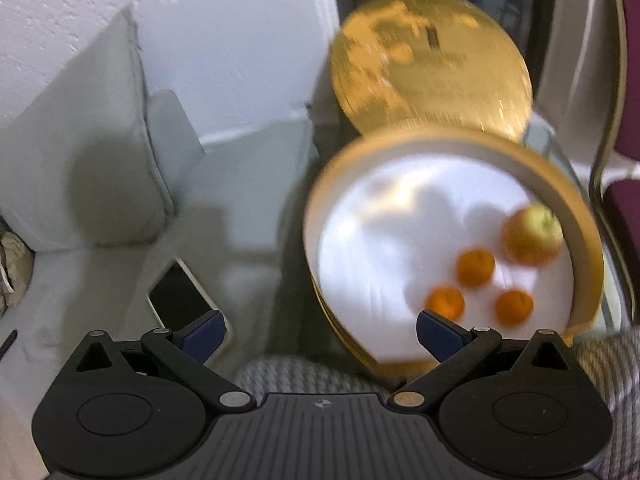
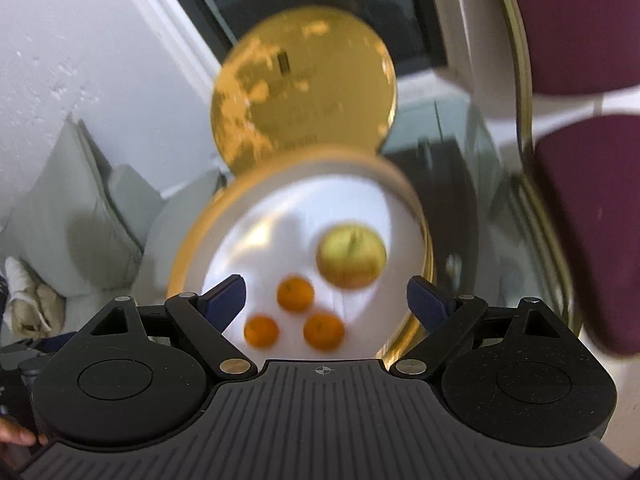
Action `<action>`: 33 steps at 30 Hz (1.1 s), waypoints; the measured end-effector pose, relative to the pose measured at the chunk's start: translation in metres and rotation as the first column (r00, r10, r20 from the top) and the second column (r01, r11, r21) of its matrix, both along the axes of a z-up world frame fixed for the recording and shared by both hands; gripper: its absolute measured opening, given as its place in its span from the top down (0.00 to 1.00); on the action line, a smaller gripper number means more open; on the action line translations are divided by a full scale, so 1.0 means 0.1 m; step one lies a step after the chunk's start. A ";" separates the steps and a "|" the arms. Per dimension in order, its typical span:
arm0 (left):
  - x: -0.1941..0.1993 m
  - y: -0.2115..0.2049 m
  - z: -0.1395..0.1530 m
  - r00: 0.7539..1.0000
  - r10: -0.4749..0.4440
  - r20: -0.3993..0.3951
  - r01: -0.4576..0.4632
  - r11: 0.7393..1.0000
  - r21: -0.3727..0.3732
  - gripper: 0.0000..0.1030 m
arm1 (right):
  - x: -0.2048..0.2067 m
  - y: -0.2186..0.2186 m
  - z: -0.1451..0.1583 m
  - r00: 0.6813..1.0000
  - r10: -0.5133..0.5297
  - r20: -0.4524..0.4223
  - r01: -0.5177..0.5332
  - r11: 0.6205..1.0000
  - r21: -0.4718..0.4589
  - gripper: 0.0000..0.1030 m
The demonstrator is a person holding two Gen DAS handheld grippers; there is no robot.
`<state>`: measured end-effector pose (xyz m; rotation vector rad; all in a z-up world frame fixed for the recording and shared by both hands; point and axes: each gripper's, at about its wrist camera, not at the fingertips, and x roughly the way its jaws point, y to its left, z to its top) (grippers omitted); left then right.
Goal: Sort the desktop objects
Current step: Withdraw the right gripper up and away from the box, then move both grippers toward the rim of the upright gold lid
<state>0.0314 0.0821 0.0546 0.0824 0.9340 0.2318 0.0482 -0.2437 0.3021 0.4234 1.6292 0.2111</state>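
While both grippers' fingers [image 2: 224, 294] gape empty, three oranges [image 2: 295, 293] and an apple [image 2: 351, 255] in the box [image 2: 192, 240] just beyond them.

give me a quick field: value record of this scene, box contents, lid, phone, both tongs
container: round gold box with white lining, open
contents: one yellow-red apple and three small orange mandarins, loose on the lining, apple farthest from the cameras
lid: round gold lid, standing tilted behind the box
phone: black-screened smartphone on the pale surface, left of the box
left tongs: open, empty
right tongs: open, empty, over the near part of the box
image quality: motion blur in both views
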 end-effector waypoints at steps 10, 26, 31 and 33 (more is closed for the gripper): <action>0.38 0.24 0.34 0.996 0.017 0.088 -0.018 1.000 0.013 0.01 | 0.76 -0.05 0.17 0.992 0.009 0.126 -0.007 1.000 -0.021 0.08; 1.20 0.31 0.42 0.994 -0.017 0.106 0.018 1.000 -0.005 0.01 | 1.44 0.07 -0.21 0.962 0.021 0.274 -0.014 1.000 -0.025 0.08; 1.70 0.38 0.56 0.988 -0.025 0.151 0.034 0.998 -0.052 0.01 | 1.82 0.06 -0.41 0.920 0.002 0.393 0.009 1.000 -0.028 0.07; 1.97 0.42 0.56 0.981 -0.039 0.192 0.054 0.996 -0.076 0.01 | 2.00 0.06 -0.61 0.907 -0.036 0.421 0.046 0.999 -0.013 0.05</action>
